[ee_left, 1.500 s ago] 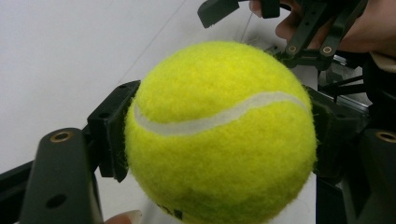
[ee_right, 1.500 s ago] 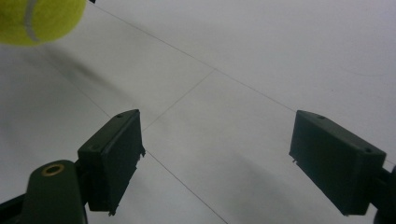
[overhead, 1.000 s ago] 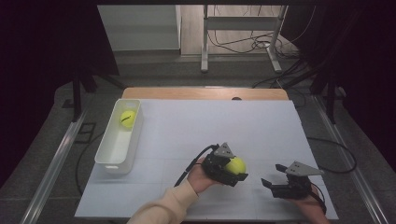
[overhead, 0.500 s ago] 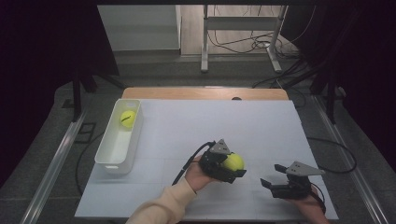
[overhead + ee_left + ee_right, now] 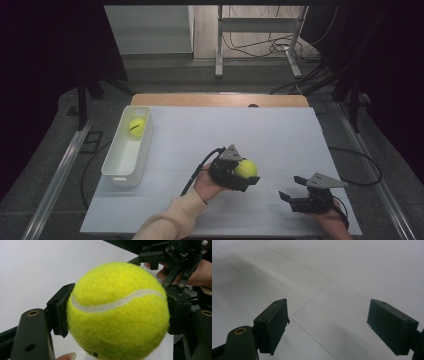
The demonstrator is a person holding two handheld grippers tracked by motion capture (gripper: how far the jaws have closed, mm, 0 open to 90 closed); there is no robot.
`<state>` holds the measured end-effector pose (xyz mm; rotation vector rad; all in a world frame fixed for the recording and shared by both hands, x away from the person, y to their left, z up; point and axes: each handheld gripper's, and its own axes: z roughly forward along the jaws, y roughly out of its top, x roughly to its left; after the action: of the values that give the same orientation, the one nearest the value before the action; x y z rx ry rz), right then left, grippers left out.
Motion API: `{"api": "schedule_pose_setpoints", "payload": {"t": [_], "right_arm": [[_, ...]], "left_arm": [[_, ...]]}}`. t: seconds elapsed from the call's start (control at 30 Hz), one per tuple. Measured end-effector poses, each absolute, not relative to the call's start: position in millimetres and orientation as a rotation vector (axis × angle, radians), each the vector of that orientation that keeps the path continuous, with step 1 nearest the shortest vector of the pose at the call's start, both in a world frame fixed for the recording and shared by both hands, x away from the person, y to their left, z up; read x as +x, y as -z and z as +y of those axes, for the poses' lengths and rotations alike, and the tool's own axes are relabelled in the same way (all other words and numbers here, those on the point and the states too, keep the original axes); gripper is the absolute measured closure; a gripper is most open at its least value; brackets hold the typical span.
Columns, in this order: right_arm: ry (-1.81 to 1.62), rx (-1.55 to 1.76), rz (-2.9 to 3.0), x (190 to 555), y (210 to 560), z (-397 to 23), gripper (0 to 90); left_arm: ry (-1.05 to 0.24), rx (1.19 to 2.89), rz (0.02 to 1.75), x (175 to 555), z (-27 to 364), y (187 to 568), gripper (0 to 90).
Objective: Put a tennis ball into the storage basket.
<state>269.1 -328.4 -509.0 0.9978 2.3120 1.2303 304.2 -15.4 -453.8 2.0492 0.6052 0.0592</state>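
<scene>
My left gripper (image 5: 242, 172) is shut on a yellow tennis ball (image 5: 245, 168), held just above the white table cover near its front middle. In the left gripper view the tennis ball (image 5: 117, 312) sits squeezed between both black pads (image 5: 61, 310). A second tennis ball (image 5: 136, 126) lies at the far end of the white bin (image 5: 114, 170) on the left. My right gripper (image 5: 295, 192) rests low at the front right, open, its jaws pointing left. The right gripper view has the two pads (image 5: 273, 323) wide apart over bare white surface.
The white cover (image 5: 240, 130) spans the table, with a wooden edge (image 5: 215, 100) at the back. In the left gripper view, the other hand and its gripper (image 5: 175, 262) appear at the upper right. Dark floor, metal stand legs (image 5: 255, 45) and cables lie beyond the table.
My left gripper, still holding the ball, has shifted slightly away from me on the table. The right gripper has stayed put.
</scene>
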Motion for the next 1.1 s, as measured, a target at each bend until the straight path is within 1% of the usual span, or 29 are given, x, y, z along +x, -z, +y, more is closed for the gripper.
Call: {"api": "schedule_pose_setpoints", "payload": {"t": [0.63,0.8,0.93,1.1], "right_arm": [[-1.215,0.991,2.316,269,510,-328,17.7],[-1.197,0.999,2.333,270,511,-328,18.0],[-1.200,0.997,2.330,269,510,-328,18.0],[-1.202,0.996,2.328,270,510,-329,17.9]], "left_arm": [[-0.076,2.031,0.636,308,-5,451,25.2],[-0.057,2.087,0.635,311,-8,460,25.0],[-0.074,2.120,0.640,310,-12,466,25.1],[-0.113,2.099,0.622,308,-10,458,25.2]]}}
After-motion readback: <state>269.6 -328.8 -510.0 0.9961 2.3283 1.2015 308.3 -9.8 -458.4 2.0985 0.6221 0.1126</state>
